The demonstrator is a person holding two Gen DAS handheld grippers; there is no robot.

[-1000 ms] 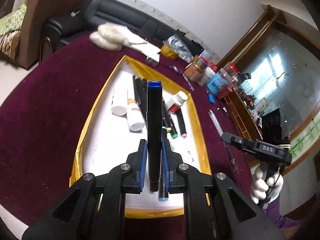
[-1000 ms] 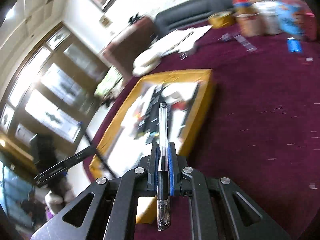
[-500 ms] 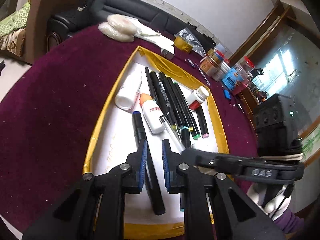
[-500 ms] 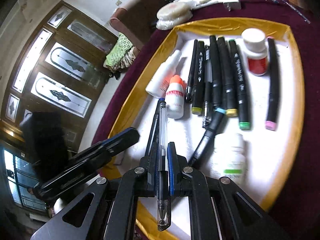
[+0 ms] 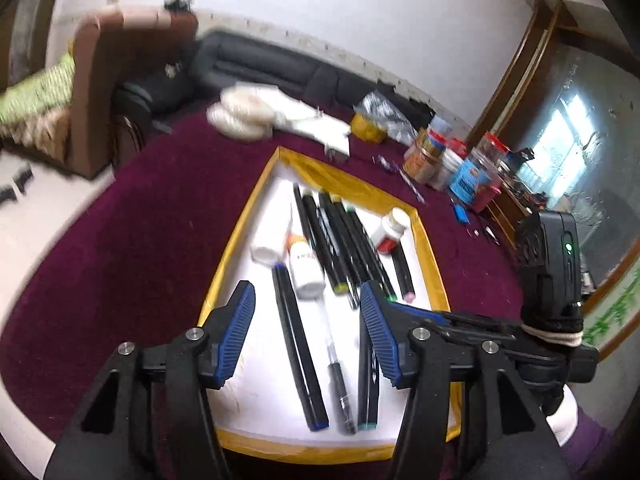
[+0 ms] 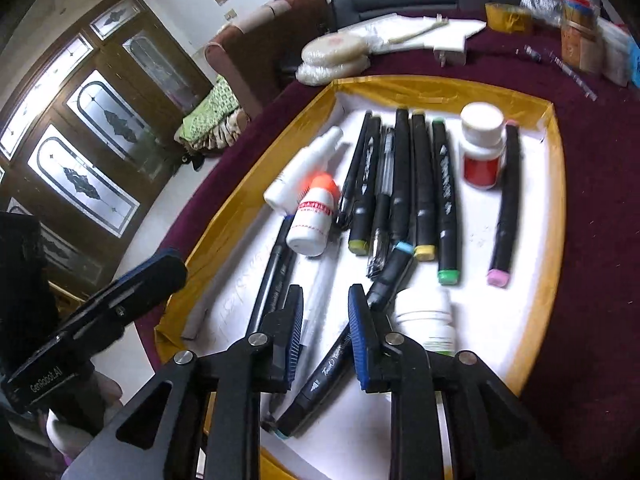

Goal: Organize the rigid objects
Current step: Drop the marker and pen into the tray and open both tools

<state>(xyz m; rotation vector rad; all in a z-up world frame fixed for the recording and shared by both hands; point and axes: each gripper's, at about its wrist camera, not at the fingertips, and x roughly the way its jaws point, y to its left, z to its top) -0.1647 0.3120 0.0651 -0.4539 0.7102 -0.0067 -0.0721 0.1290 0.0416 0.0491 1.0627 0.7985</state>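
A yellow-rimmed tray (image 5: 240, 236) (image 6: 554, 152) with a white floor holds several black markers, small white bottles and pens. My left gripper (image 5: 306, 334) is open and empty above the tray's near end. Under it lie a blue-capped black marker (image 5: 296, 344) and a clear ballpoint pen (image 5: 334, 356), side by side. My right gripper (image 6: 325, 332) is open and empty just above the same pen (image 6: 320, 288). The blue-capped marker (image 6: 272, 276) lies to its left. The right gripper's body shows at the right of the left wrist view.
The tray sits on a round maroon table (image 5: 140, 232). Jars and cans (image 5: 452, 160) stand at the far right. White paper and round pads (image 5: 256, 114) lie behind the tray. A white pill bottle (image 6: 428, 320) lies next to my right fingers.
My left gripper opened wide and pulled back from the blue-capped marker it laid down. My right gripper opened and released the clear pen into the tray beside that marker.
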